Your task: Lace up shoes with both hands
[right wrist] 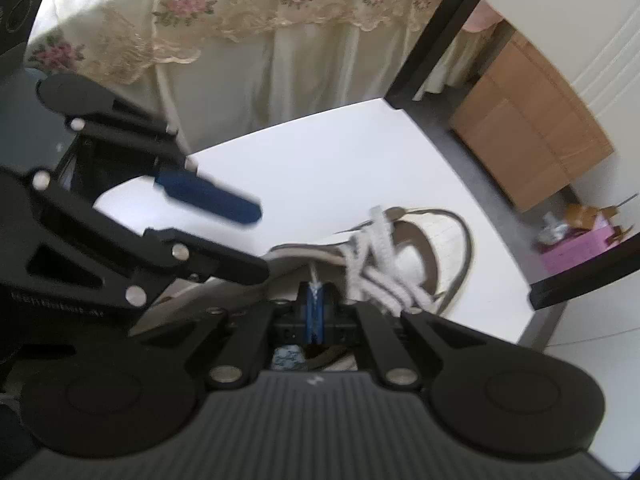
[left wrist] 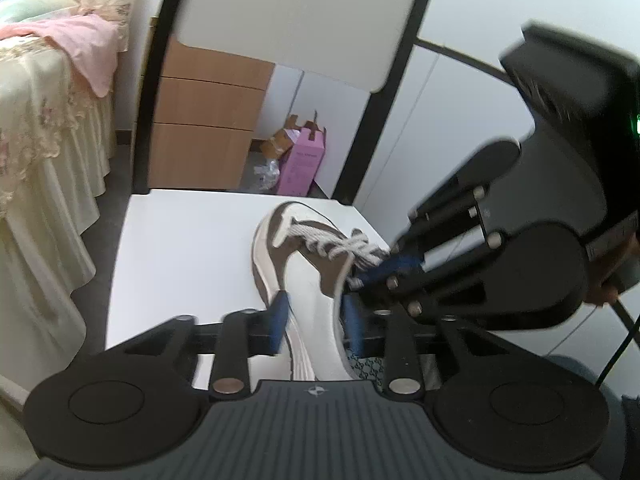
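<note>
A: Left wrist view. Shoe (left wrist: 304, 280) on white table (left wrist: 180, 248), toe away from camera, lace (left wrist: 340, 246) crossed through the upper eyelets. Left gripper (left wrist: 316, 316) with blue pads spread wide, one on each side of the shoe's collar, gripping nothing. Right gripper (left wrist: 374, 274) entering from the right, tips together at the top of the lacing.

B: Anything between those tips?

A: Hard to tell from this side; motion blur at the tips.

B: Right wrist view?

A: Shoe (right wrist: 400, 256) just ahead, lace (right wrist: 376, 264) bunched over the tongue. Right gripper (right wrist: 315, 304) pinched on a lace end, strand rising from between the blue pads toward the eyelets. Left gripper (right wrist: 224, 232) across the upper left, pads well apart, upper pad (right wrist: 208, 196) hovering over the table (right wrist: 320, 168).

B: Step in hand?

A: Judged as handling one lace end near the top eyelets; whether threading or tightening, not settled by these views.

B: Demands of the next move?

A: Steady tension on the pinched end, shoe kept from sliding, and a firm hold by the spread gripper, on the shoe or the other lace end.
</note>
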`<action>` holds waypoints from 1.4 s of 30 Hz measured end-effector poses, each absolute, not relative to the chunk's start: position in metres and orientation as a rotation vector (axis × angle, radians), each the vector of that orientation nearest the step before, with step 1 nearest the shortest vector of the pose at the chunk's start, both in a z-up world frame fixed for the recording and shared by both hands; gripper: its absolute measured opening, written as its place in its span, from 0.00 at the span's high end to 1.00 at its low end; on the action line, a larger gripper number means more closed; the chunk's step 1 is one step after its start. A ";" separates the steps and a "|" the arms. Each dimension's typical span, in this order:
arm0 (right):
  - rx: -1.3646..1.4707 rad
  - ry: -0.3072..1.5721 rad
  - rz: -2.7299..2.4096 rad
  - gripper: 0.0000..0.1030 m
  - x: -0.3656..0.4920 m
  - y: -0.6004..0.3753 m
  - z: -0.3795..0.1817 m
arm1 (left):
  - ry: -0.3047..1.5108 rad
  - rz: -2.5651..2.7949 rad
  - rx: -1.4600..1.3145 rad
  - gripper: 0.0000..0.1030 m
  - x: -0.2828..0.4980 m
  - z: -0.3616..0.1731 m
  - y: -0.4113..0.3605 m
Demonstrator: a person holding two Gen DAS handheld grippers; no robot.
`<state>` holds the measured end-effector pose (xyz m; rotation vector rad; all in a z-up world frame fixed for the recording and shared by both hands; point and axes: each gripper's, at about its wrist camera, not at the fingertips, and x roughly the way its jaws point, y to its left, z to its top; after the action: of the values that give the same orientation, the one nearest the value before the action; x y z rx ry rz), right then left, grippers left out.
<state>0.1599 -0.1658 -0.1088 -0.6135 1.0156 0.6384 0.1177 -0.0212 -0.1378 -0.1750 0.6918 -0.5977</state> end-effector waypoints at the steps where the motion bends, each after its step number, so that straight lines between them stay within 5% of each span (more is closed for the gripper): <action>1: -0.618 1.014 0.640 0.97 0.159 -0.165 -0.109 | 0.689 -0.600 -0.201 0.59 0.119 -0.137 -0.017; 15: -0.418 1.035 0.658 0.97 0.168 -0.173 -0.110 | 0.815 -0.514 -0.732 0.59 0.164 -0.168 0.035; 42: -0.326 0.987 0.595 0.97 0.168 -0.184 -0.106 | 0.805 -0.540 -0.727 0.58 0.171 -0.171 0.033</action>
<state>0.1679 -0.1844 -0.1060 -0.3261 0.9874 0.5945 0.1712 0.0334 -0.1709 -0.7268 0.8048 -0.5403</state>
